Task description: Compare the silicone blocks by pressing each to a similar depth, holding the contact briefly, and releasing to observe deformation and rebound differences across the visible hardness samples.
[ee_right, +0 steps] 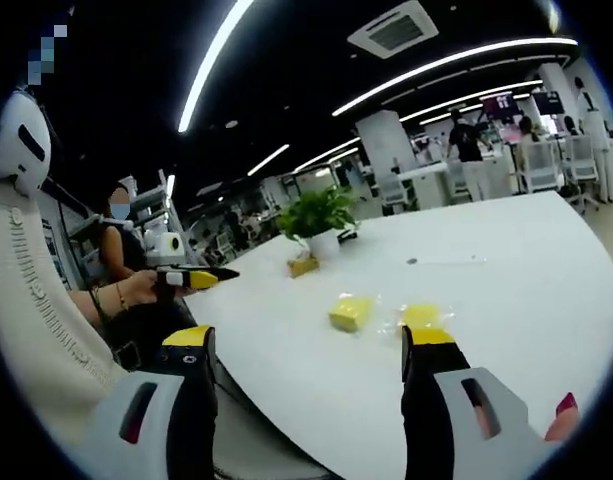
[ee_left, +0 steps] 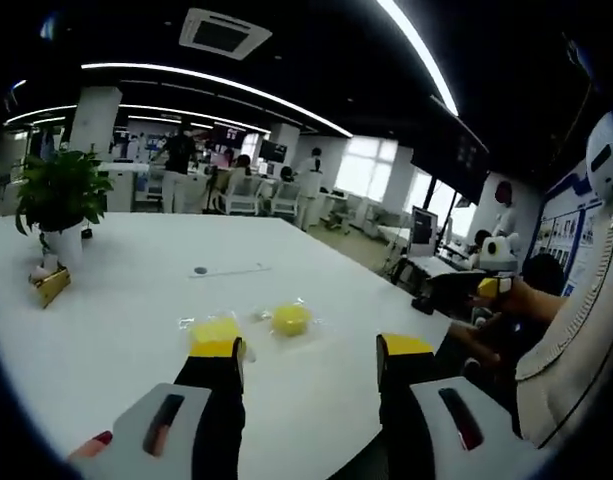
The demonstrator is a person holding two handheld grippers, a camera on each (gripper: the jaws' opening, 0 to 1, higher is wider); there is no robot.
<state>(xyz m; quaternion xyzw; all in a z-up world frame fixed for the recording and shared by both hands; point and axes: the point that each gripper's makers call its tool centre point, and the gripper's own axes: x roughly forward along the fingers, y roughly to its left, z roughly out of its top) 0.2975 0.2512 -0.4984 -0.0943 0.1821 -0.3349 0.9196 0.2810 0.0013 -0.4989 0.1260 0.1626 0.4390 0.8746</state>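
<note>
Silicone blocks lie in clear wrap on the white worktop, well this side of the potted plant. Both hand-held grippers, left and right, hover wide, holding nothing. We judge a slow, square press best.

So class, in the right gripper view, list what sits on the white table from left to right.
Potted plant → small yellow object at the pot's foot → yellow silicone block in clear wrap → second yellow block, just above the right gripper's own jaw tip → thin pale strip with a dark dot.
</note>
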